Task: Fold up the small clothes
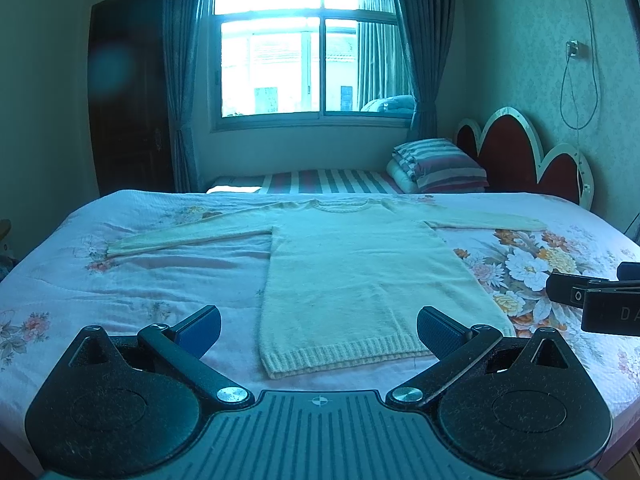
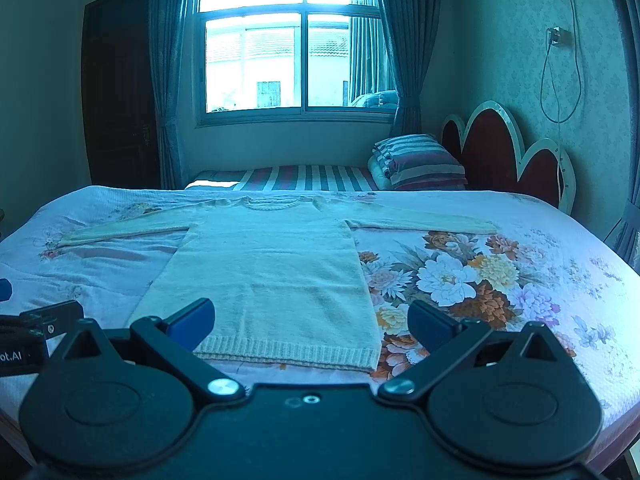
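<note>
A cream knitted sweater (image 1: pixel 360 276) (image 2: pixel 268 268) lies flat on the floral bedspread (image 1: pixel 132 280) (image 2: pixel 500 280), hem toward me, collar far, both sleeves spread out sideways. My left gripper (image 1: pixel 319 330) is open just above the hem, nothing between its blue pads. My right gripper (image 2: pixel 311 322) is open too, over the hem's right corner, empty. Each gripper shows at the edge of the other's view: the right gripper (image 1: pixel 596 300) at the right edge, the left gripper (image 2: pixel 32 332) at the left edge.
Behind the bed stands a second bed with a striped sheet (image 1: pixel 320 182) and stacked striped pillows (image 1: pixel 436 166). A red scalloped headboard (image 1: pixel 516 152) is at the right, a window (image 1: pixel 308 44) with curtains behind, a dark door (image 1: pixel 128 92) at the left.
</note>
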`<action>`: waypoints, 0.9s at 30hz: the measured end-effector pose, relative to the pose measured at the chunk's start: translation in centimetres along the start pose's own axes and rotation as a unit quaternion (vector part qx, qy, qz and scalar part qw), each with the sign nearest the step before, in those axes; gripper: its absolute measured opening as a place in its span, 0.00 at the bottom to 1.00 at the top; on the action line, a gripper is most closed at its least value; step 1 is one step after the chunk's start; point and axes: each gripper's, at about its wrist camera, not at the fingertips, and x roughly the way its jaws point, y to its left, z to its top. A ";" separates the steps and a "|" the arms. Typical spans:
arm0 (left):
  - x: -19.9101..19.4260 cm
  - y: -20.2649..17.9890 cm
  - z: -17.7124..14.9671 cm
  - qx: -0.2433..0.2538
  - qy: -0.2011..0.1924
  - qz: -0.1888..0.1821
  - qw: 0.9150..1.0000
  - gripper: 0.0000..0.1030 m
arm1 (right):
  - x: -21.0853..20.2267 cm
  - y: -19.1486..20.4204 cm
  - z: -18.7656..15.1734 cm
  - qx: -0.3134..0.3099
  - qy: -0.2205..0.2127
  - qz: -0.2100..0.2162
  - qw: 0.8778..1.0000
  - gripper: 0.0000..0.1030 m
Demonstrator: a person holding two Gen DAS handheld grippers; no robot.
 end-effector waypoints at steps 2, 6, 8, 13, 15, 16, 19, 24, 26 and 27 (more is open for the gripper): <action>0.2 0.0 0.1 0.000 0.000 0.000 1.000 1.00 | 0.0 0.0 0.0 0.000 0.000 0.000 1.000 1.00; 0.8 -0.3 0.7 0.008 -0.005 0.000 1.000 1.00 | 0.5 0.0 0.4 -0.003 -0.001 -0.002 1.000 1.00; 1.3 -0.3 1.4 0.006 -0.008 -0.005 1.000 1.00 | 0.9 -0.1 0.8 -0.004 -0.004 -0.006 1.000 1.00; 3.6 -0.2 3.1 -0.023 -0.013 -0.020 0.999 1.00 | 2.7 -1.5 2.2 0.003 -0.012 -0.021 1.000 1.00; 5.1 -0.4 3.7 -0.023 -0.009 -0.012 1.000 1.00 | 4.0 -2.6 2.9 0.012 -0.015 -0.033 0.999 1.00; 6.3 -0.5 4.1 -0.021 -0.001 -0.016 1.000 1.00 | 4.6 -3.2 3.1 0.020 -0.018 -0.038 0.999 1.00; 9.6 -0.7 5.0 -0.028 0.012 -0.021 0.999 1.00 | 7.1 -5.8 4.1 0.047 -0.024 -0.052 0.997 0.99; 15.9 -2.0 6.4 -0.026 0.016 -0.017 0.999 1.00 | 12.7 -11.3 6.0 0.082 -0.041 -0.086 0.992 0.82; 19.3 -3.0 7.0 -0.015 0.020 -0.011 1.000 1.00 | 15.5 -13.8 6.8 0.095 -0.043 -0.101 0.989 0.76; 20.8 -3.3 7.2 -0.013 0.021 -0.004 1.000 1.00 | 17.0 -15.1 7.1 0.102 -0.045 -0.105 0.988 0.74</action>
